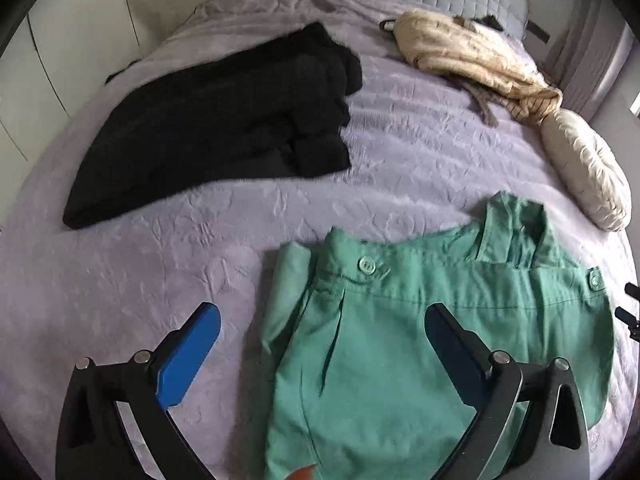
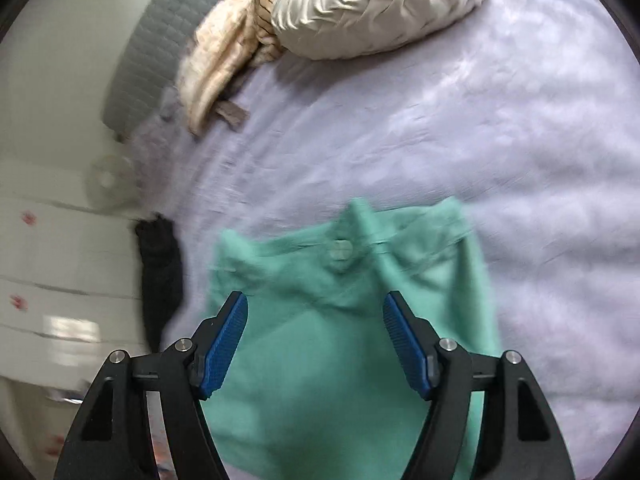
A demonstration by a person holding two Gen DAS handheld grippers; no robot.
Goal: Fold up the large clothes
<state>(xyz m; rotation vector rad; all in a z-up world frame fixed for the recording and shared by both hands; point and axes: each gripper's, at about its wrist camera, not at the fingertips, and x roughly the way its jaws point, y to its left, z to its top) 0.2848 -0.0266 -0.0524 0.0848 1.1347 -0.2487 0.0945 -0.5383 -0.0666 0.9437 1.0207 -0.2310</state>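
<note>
1. Jaws of the left gripper (image 1: 320,344) stand wide apart with nothing pinched; the green garment (image 1: 400,340) lies folded on the lilac bedspread (image 1: 160,272) below them, its left edge between the two pads. One blue pad (image 1: 188,356) hangs over bare bedspread, the other over the green cloth. Its buttoned waistband lies just beyond the fingertips. A black garment (image 1: 224,120) lies folded further up the bed, well apart; a beige garment (image 1: 472,60) and a cream cushion (image 1: 588,168) sit near the headboard.

2. Right gripper (image 2: 316,312) is also parted, holding nothing. Both pads hover over the green garment (image 2: 340,360), which fills the gap between them, with its button (image 2: 340,254) just ahead of the tips. This view is blurred. The cushion (image 2: 380,4) lies far off.
</note>
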